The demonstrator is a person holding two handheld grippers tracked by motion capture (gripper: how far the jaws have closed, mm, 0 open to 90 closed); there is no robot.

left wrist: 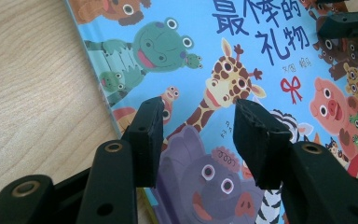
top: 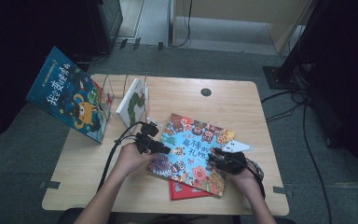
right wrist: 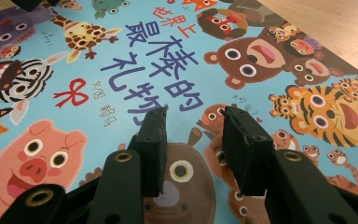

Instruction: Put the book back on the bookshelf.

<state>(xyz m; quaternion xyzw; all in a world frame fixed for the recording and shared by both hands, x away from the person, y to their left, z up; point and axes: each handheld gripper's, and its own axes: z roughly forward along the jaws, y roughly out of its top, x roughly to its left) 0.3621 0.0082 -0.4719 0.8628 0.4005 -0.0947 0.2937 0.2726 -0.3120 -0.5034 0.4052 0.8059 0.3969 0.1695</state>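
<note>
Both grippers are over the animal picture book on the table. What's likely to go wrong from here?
1. The animal picture book lies flat; the left gripper and right gripper stand open above its cover with no edge between the jaws, so closing may just scrape it.
2. It rests on a red book; a push could shift both.
3. Dragging it toward the wire rack could hit the white book.

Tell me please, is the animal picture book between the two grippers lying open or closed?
Closed. The animal picture book lies flat with its front cover facing up, title and animals showing whole, on the table and partly over a red book.
</note>
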